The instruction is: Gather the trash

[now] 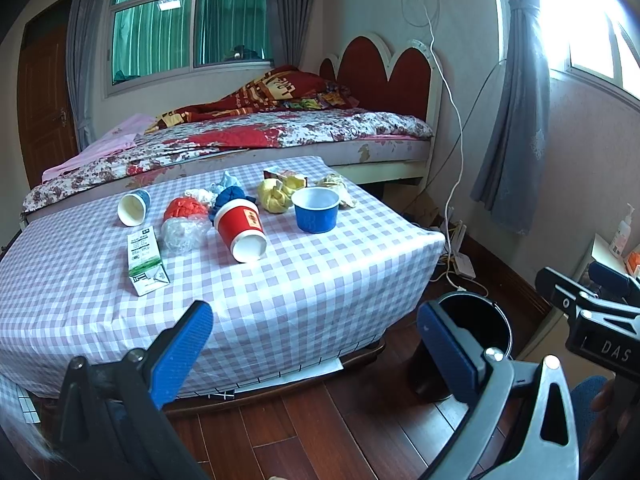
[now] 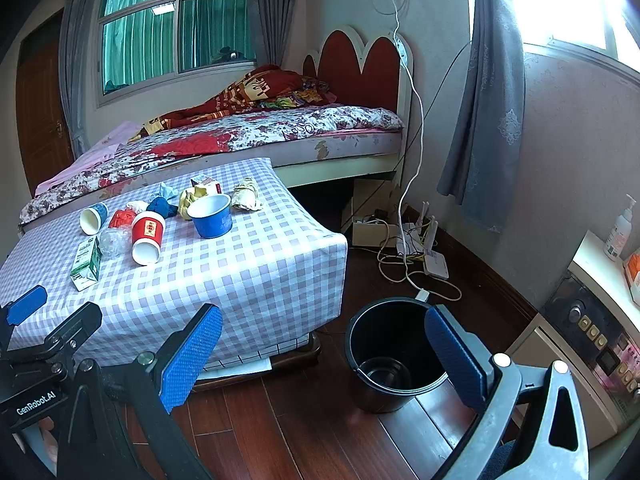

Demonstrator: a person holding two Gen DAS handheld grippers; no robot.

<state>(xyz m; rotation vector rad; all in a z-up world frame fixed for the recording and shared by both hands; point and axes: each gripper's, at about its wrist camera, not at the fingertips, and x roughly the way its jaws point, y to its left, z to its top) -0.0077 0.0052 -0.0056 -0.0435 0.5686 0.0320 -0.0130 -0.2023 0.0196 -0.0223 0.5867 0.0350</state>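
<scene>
Hovering over wood floor, both grippers empty: left gripper (image 1: 316, 354) fingers spread wide, right gripper (image 2: 324, 356) same, nothing pinched. Trash sits on low table with checkered cloth (image 1: 280, 280), well apart from both. Red paper cup (image 1: 241, 229) tipped on side mid-table, blue bowl (image 1: 316, 209) upright to its right, milk carton (image 1: 146, 261) lying near left, small blue cup (image 1: 134, 208) tipped behind it. Crumpled wads behind cups. Black trash bin (image 2: 394, 354) on floor right of table.

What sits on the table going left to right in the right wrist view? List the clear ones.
Milk carton → red cup → blue bowl → crumpled paper, then the black bin on the floor.
</scene>
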